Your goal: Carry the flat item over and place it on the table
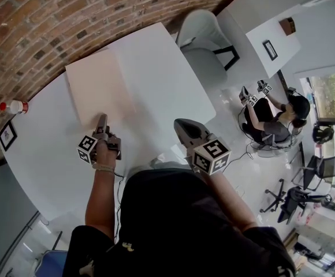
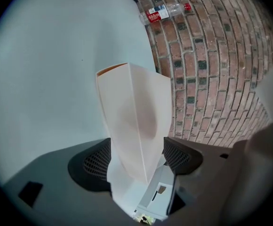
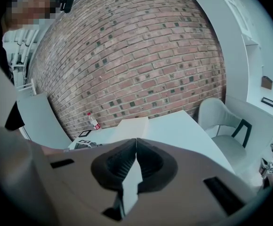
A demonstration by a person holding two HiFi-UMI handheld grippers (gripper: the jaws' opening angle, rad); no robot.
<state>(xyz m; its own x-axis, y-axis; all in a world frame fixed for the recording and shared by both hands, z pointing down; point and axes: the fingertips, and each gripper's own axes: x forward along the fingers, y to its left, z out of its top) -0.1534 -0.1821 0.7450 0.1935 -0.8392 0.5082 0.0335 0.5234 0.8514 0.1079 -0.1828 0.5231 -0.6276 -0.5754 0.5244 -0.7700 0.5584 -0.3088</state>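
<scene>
Seen from the head view, a flat beige item (image 1: 98, 88) lies on the white table (image 1: 156, 79), close to the brick wall (image 1: 52, 16). At its near edge sits the left gripper (image 1: 101, 120), its jaws spread wide with that edge between them and neither pad clearly pressing on it. Off to the side, the right gripper (image 1: 182, 126) hovers with jaws together and empty. A bottle (image 1: 14, 106) lies at the table's far left edge.

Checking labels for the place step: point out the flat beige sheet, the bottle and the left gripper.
flat beige sheet (image 1: 98, 91): head view, middle of its top face.
bottle (image 1: 17, 106): head view, its body, beside the red cap.
left gripper (image 1: 102, 120): head view, between its fingertips, at the sheet's near edge.
</scene>
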